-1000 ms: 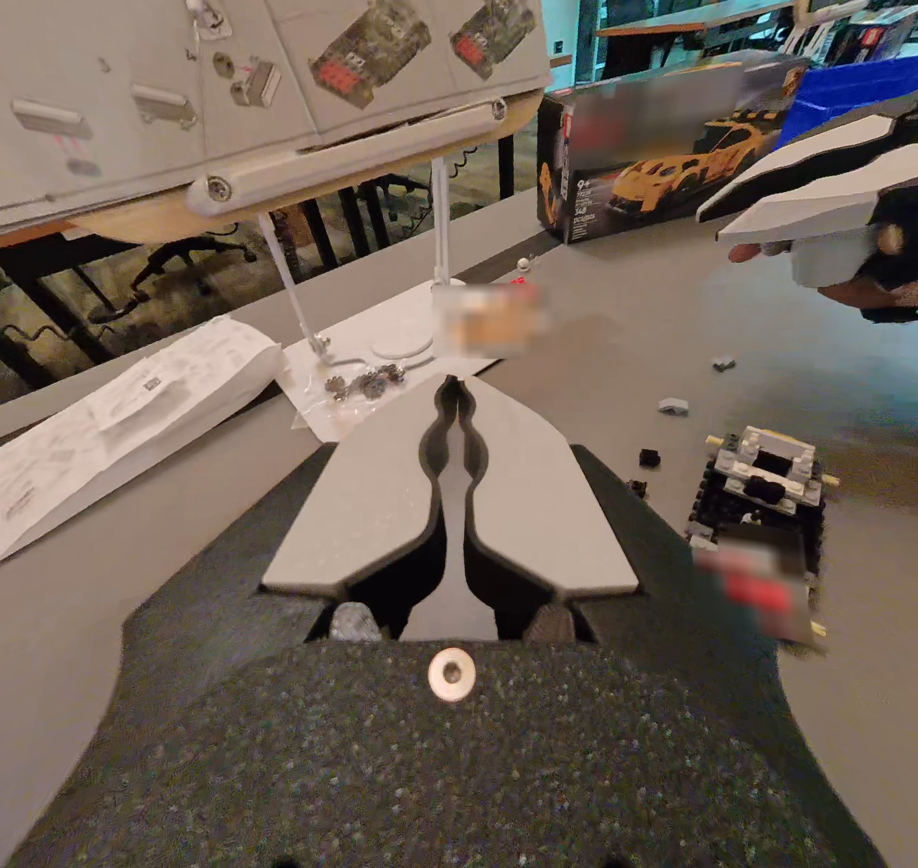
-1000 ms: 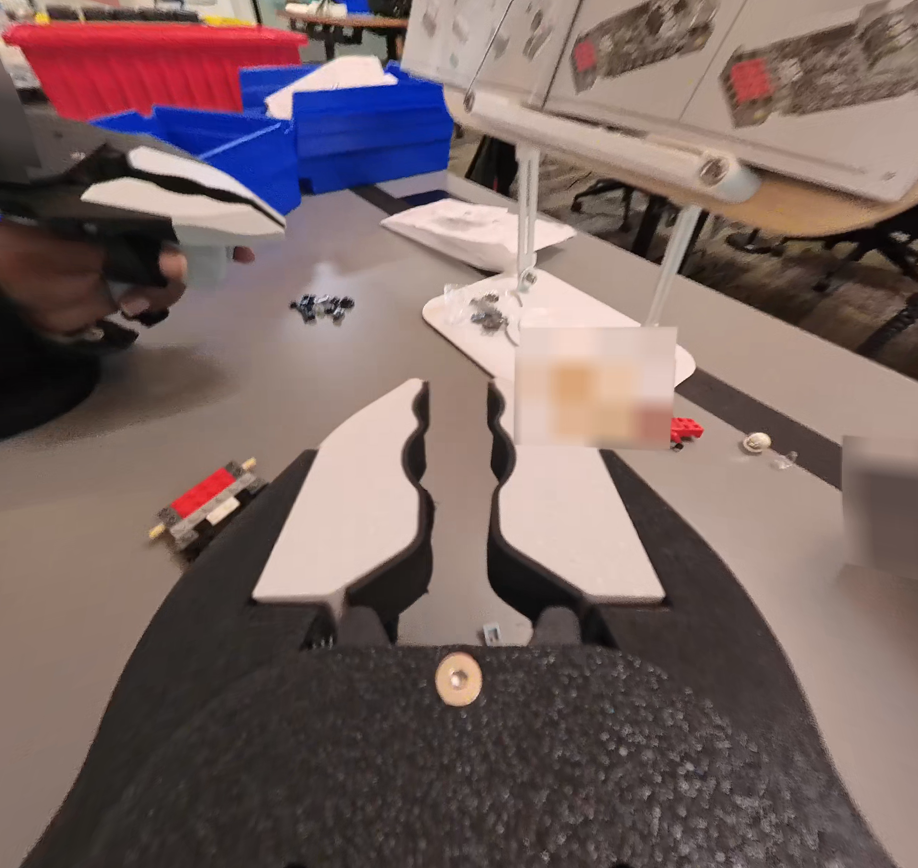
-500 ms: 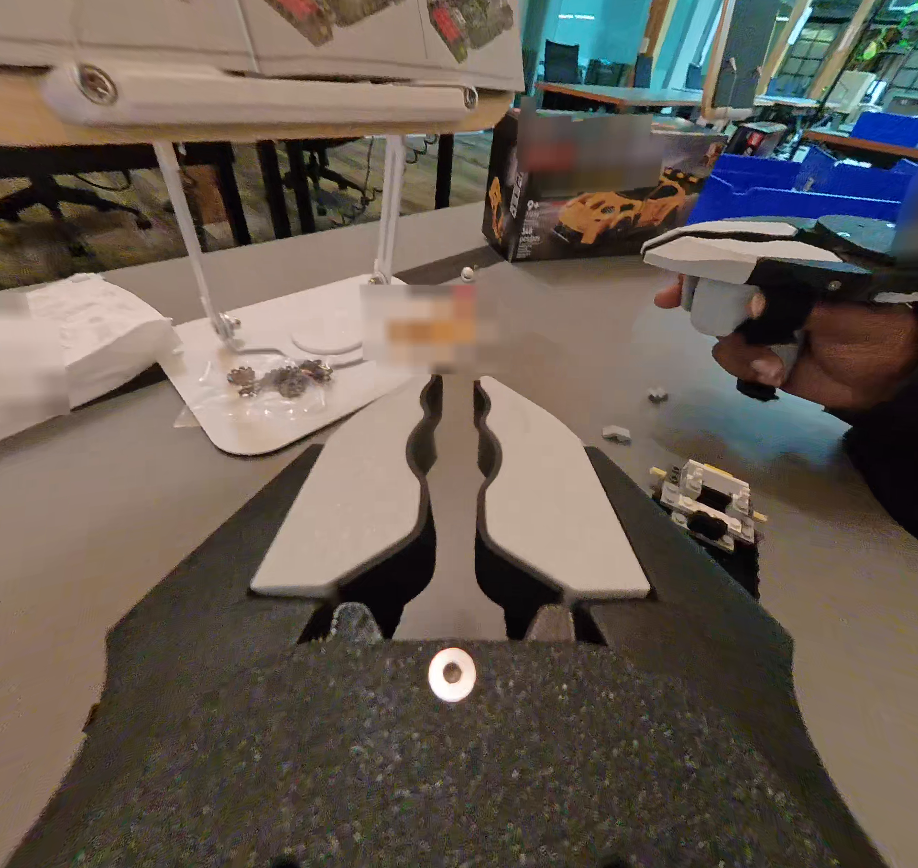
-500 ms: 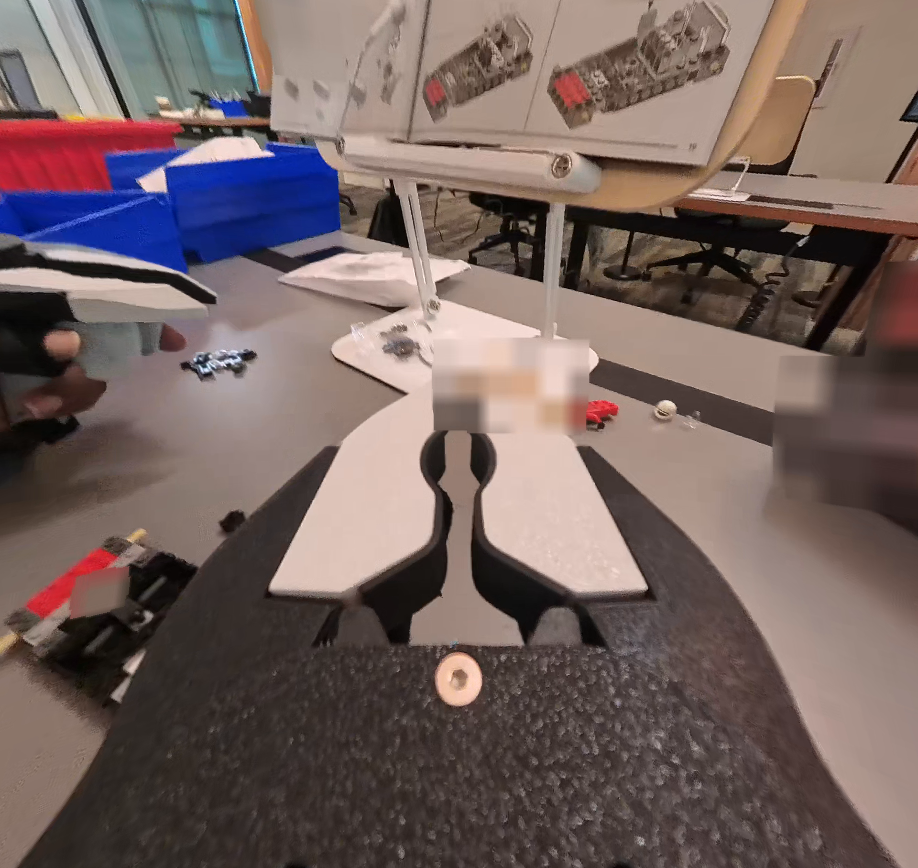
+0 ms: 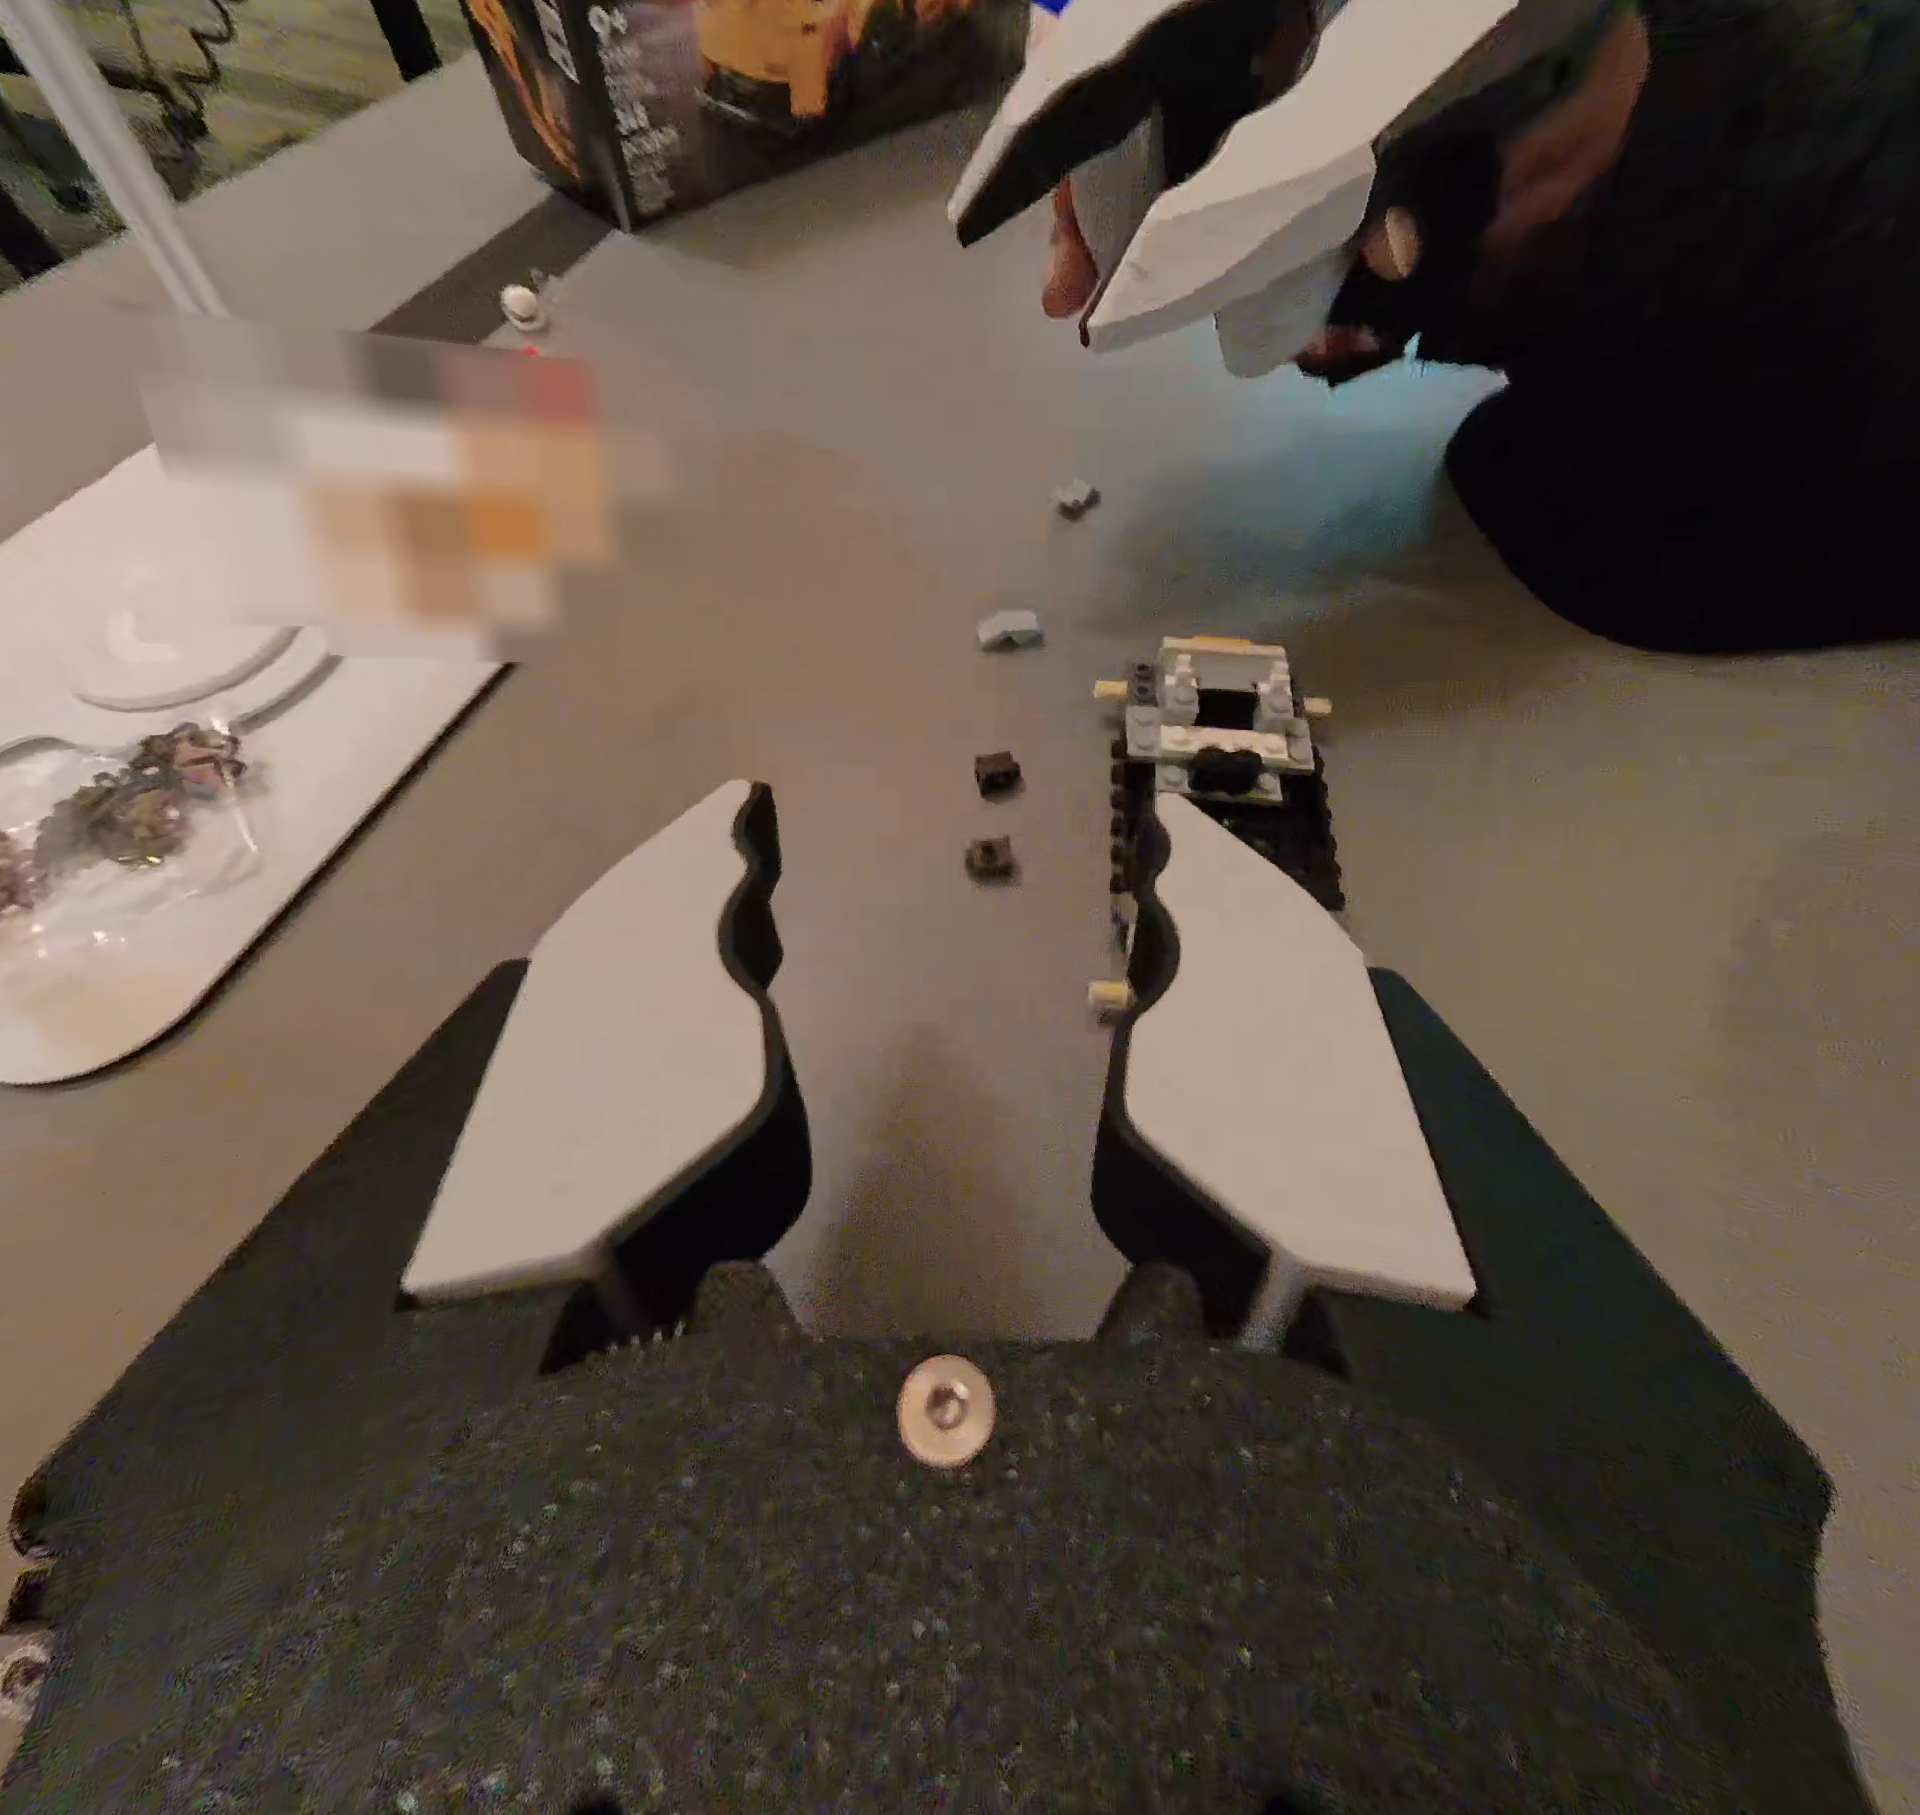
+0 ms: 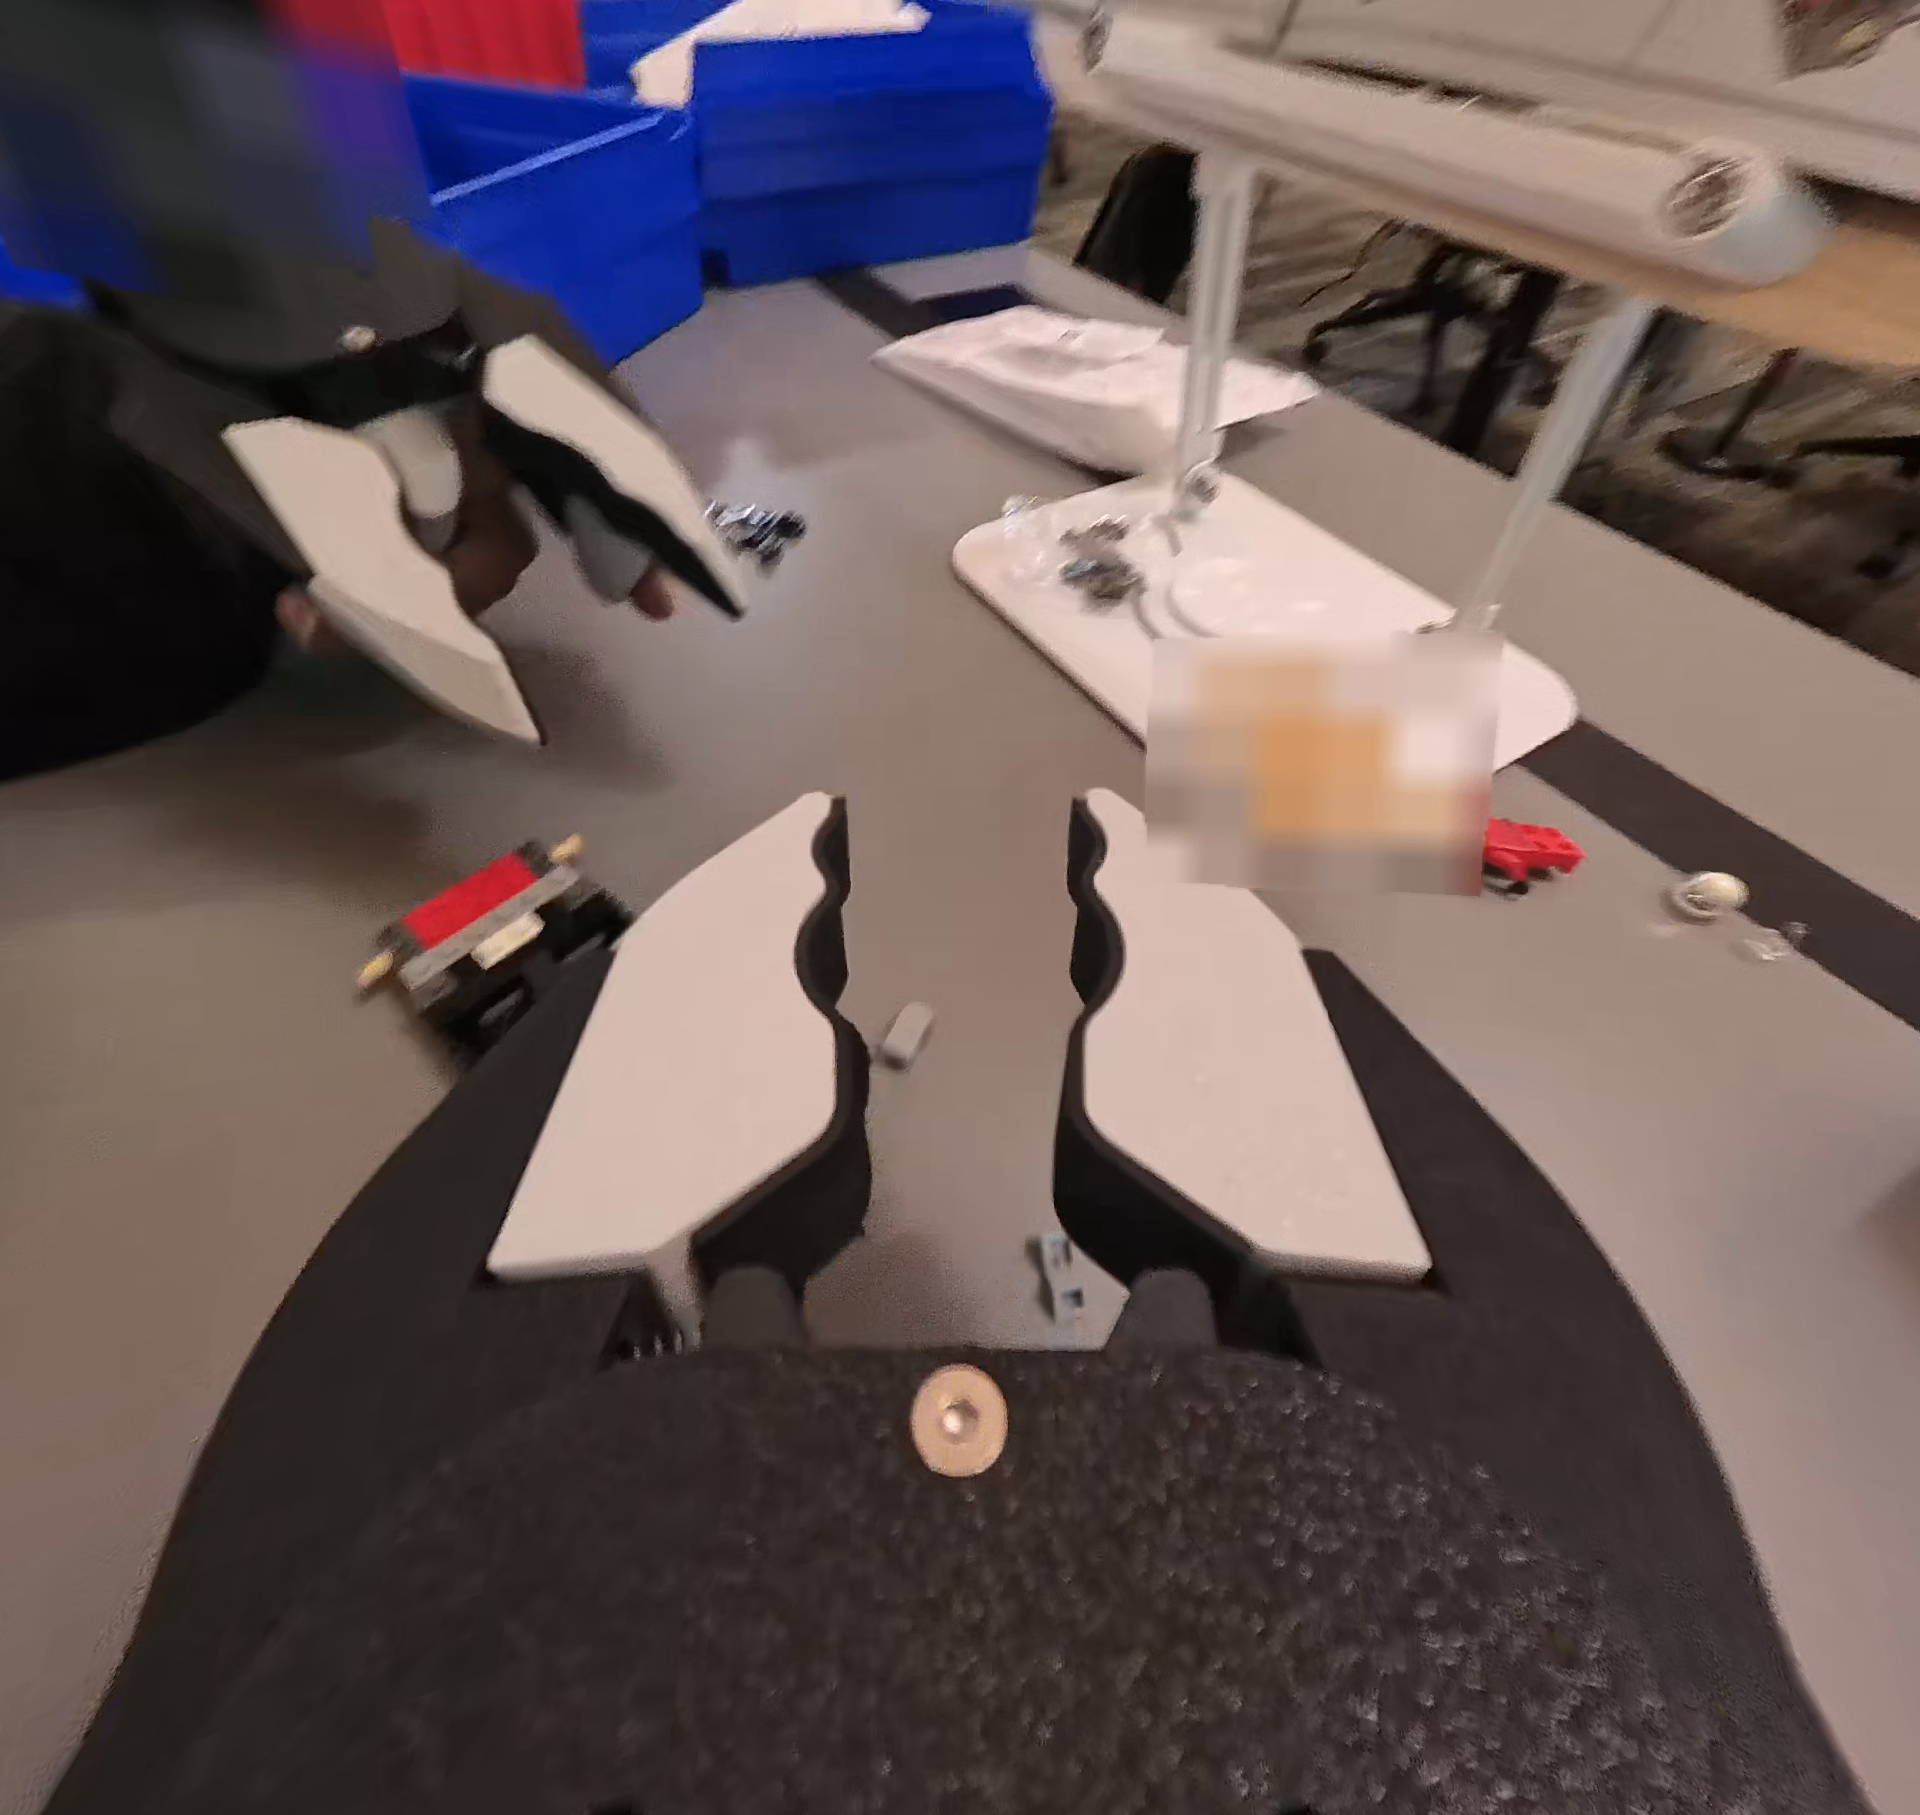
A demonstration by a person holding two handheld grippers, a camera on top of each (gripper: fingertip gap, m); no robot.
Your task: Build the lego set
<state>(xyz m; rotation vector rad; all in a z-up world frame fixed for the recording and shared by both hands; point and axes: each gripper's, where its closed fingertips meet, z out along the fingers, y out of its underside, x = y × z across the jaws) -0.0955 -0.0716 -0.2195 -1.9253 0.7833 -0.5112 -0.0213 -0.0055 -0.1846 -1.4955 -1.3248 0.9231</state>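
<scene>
A partly built black and grey Lego assembly [image 5: 1216, 757] with tan axle pins lies on the grey table, just ahead of my left gripper's right finger. It shows with a red top in the right wrist view [image 6: 488, 918]. My left gripper [image 5: 956, 809] is open and empty, with two small black pieces [image 5: 992, 815] between its tips. My right gripper [image 6: 956, 809] is open and empty above a small grey piece [image 6: 906, 1033]. Each gripper also shows in the other view, open: the right [image 5: 1029, 279], the left [image 6: 623, 669].
Two loose grey pieces [image 5: 1008, 631] lie beyond the assembly. A white stand base [image 6: 1247, 612] holds the instruction booklet and a bag of parts [image 6: 1091, 560]. A red brick [image 6: 1532, 851], a pile of dark pieces [image 6: 753, 524], blue bins [image 6: 831, 134] and the set's box [image 5: 727, 51] sit around. Tip to tip, the grippers are about 11 centimetres apart.
Both grippers have opened wide and tilted down toward the table. The left has come closer to the assembly, and the right has swung toward the loose grey pieces.
</scene>
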